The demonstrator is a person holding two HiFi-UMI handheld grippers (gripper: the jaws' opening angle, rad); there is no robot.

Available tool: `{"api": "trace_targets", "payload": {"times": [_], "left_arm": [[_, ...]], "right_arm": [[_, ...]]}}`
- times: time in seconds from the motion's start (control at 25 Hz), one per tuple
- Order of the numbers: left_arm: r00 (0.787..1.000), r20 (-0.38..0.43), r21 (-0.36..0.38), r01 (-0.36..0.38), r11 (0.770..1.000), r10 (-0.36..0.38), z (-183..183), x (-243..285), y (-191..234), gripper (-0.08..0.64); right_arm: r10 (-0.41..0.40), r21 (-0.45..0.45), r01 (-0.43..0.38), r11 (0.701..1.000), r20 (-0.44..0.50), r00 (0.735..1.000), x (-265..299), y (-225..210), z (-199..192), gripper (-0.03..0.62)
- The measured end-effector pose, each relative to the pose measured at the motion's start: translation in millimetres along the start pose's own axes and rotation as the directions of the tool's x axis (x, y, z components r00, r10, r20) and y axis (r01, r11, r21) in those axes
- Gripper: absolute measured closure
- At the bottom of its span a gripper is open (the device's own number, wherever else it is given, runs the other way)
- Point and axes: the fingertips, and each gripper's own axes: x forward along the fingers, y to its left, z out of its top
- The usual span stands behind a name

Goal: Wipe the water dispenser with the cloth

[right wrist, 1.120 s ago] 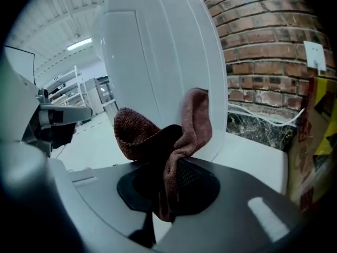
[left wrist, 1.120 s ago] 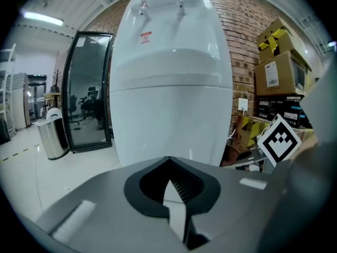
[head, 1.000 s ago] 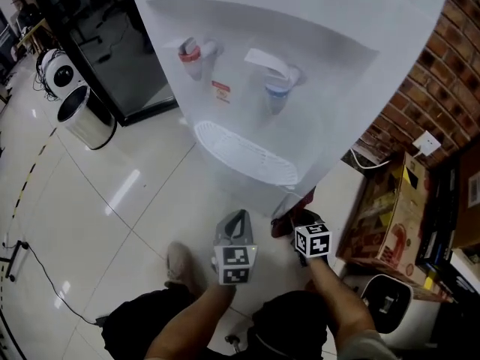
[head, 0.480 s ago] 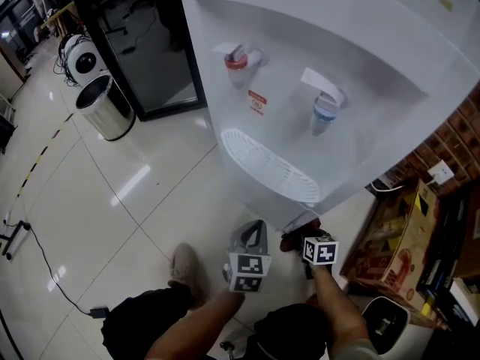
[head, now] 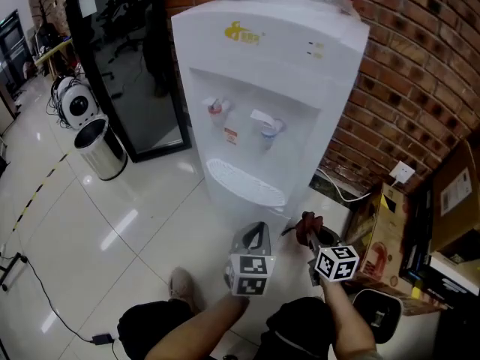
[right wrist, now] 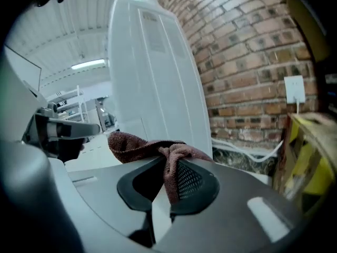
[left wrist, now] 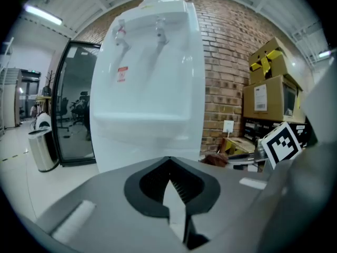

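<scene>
The white water dispenser (head: 262,111) stands against the brick wall, with a red tap (head: 216,107) and a blue tap (head: 270,128) above its drip tray (head: 246,182). In the head view my left gripper (head: 253,235) is low in front of the dispenser's base, shut with nothing in it. My right gripper (head: 307,229) is beside it to the right, shut on a dark red cloth (head: 306,223). The right gripper view has the cloth (right wrist: 142,143) bunched over the gripper (right wrist: 169,179), with the dispenser's side (right wrist: 152,78) close ahead. The left gripper (left wrist: 168,165) faces the dispenser's front (left wrist: 150,88).
A steel bin (head: 101,150) and a black-framed glass door (head: 127,66) are to the left. Cardboard boxes (head: 384,242), a wall socket (head: 403,173) and a cable lie to the right against the brick wall (head: 420,73). The person's shoe (head: 180,283) is on the tiled floor.
The head view has drawn back and tilted up, so the whole dispenser now shows and looks smaller. Both grippers stay low before its base, the right one still holding the cloth.
</scene>
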Motion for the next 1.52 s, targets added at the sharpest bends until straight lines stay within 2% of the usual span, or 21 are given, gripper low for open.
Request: {"api": "trace_targets", "payload": {"times": [0.16,0.24,0.32,0.44,0.48,0.56,0.64,0.8,1.12,1.28,1.52], "left_arm": [[0.997,0.053,0.105,0.055,0.993,-0.061,77.0,-25.4,-20.6,0.560],[0.992,0.093,0.161,0.072,0.984,-0.088,114.0,-39.1,-28.1,0.560],[0.984,0.145,0.184,0.072,0.980,-0.099,145.0,-51.5,-32.1,0.560],[0.975,0.202,0.119,0.071,0.990,-0.094,164.0,-60.8,-31.4,0.560],[0.977,0.194,0.093,0.074,0.993,-0.091,162.7,-59.6,-30.9,0.560],[0.981,0.164,0.069,0.092,0.993,-0.102,158.6,-55.1,-35.6,0.560],[0.981,0.150,0.073,0.111,0.991,-0.121,154.3,-55.4,-46.3,0.560],[0.981,0.148,0.129,0.109,0.986,-0.128,153.6,-62.8,-55.7,0.560],[0.979,0.160,0.134,0.109,0.985,-0.130,152.1,-71.8,-46.9,0.560],[0.971,0.180,0.108,0.142,0.984,-0.160,160.0,-74.4,-55.1,0.560],[0.973,0.182,0.144,0.116,0.983,-0.142,159.6,-70.0,-54.0,0.560]], "right_arm": [[0.068,-0.121,-0.049,0.992,0.162,0.985,-51.9,33.2,101.9,0.546],[0.086,-0.199,-0.044,0.979,0.204,0.975,-76.7,49.6,149.0,0.546],[0.079,-0.252,-0.023,0.967,0.215,0.973,-100.0,64.4,190.2,0.546],[0.055,-0.289,0.018,0.957,0.240,0.969,-126.6,87.1,240.5,0.546],[0.050,-0.284,0.033,0.958,0.281,0.959,-132.7,93.0,255.0,0.546],[0.032,-0.249,0.073,0.966,0.394,0.918,-140.5,96.9,274.2,0.546],[0.017,-0.233,0.101,0.967,0.454,0.891,-141.4,94.6,268.0,0.546],[0.019,-0.228,0.078,0.971,0.397,0.918,-126.9,87.1,236.4,0.546],[0.058,-0.262,0.062,0.963,0.428,0.902,-114.0,99.9,247.2,0.545],[0.063,-0.279,0.057,0.959,0.403,0.913,-104.9,103.1,241.1,0.545],[0.047,-0.299,0.075,0.951,0.383,0.923,-100.5,96.2,232.2,0.545]]}}
